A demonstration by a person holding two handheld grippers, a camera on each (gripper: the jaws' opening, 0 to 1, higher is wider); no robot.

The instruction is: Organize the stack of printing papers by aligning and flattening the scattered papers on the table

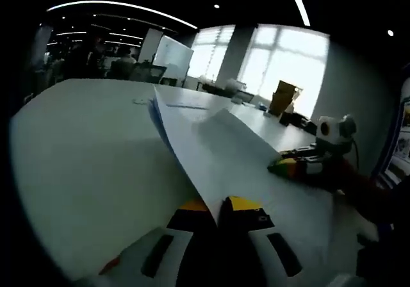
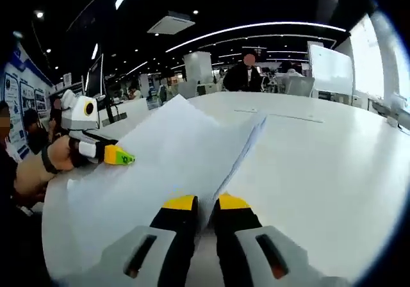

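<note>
The white table [image 1: 83, 165] carried everything, w/ a bare stretch running toward the far edge in both views. On it sat the paper stack [image 1: 224, 159], a loose sheaf lifted and tented, its long axis running straight away from each camera toward the far edge; the folded/raised ridge showed as a sharp line from near the tips up to the far corner. In the right gripper view the same paper stack [image 2: 173, 159] sloped down to the left side of the table, sheets fanned slightly at the far end, so not yet squared or flat. The left gripper [image 1: 219, 211] had its two yellow-tipped jaws drawn close together on the near edge of the sheaf, apparently pinching it, though the contact itself was half hidden by the jaws. The right gripper [image 2: 206, 205] likewise had jaws nearly together w/ the paper edge running between the tips, so prob. clamped on the same stack from the opposite end. Each showed in the other's view: the right gripper at the right side of the sheaf in the left gripper view, the left gripper held by a hand [image 2: 51, 159] at the left in the right gripper view. Judgement: both tongs sat at opposite ends of the long axis, neither nearer; the next move likely turns on lowering both ends together so the sheets settle flush on the table.
</note>
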